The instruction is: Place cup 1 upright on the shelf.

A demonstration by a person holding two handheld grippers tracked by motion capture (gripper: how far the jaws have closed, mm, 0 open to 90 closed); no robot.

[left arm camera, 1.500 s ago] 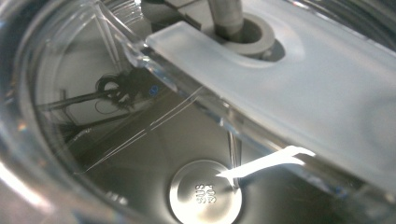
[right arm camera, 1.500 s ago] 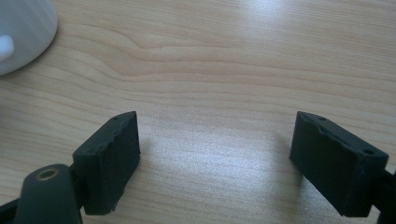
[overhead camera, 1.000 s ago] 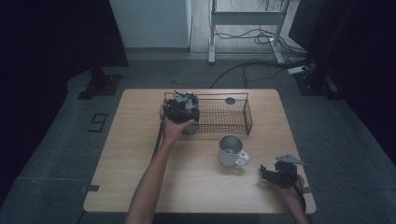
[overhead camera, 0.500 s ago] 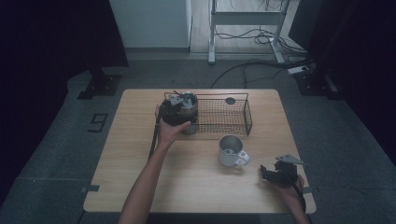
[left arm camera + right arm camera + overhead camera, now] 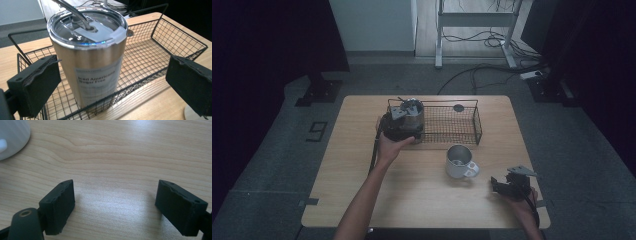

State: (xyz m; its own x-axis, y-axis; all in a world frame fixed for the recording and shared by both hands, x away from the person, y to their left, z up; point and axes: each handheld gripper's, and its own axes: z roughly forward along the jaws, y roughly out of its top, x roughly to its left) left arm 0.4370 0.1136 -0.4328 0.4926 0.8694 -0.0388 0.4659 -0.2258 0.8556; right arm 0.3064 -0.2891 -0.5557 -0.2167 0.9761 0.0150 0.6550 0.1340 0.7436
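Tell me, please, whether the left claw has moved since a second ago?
Yes. In the high view the left claw has drawn back slightly toward the table's left edge, away from the tumbler standing in the wire basket, its jaws open.

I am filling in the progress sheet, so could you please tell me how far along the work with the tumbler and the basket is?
Done, it seems: the steel tumbler stands upright inside the wire basket. In hand: the left gripper sits open, jaws apart on either side of the tumbler without touching. Probably left: the white mug on the table; the right gripper rests open nearby.
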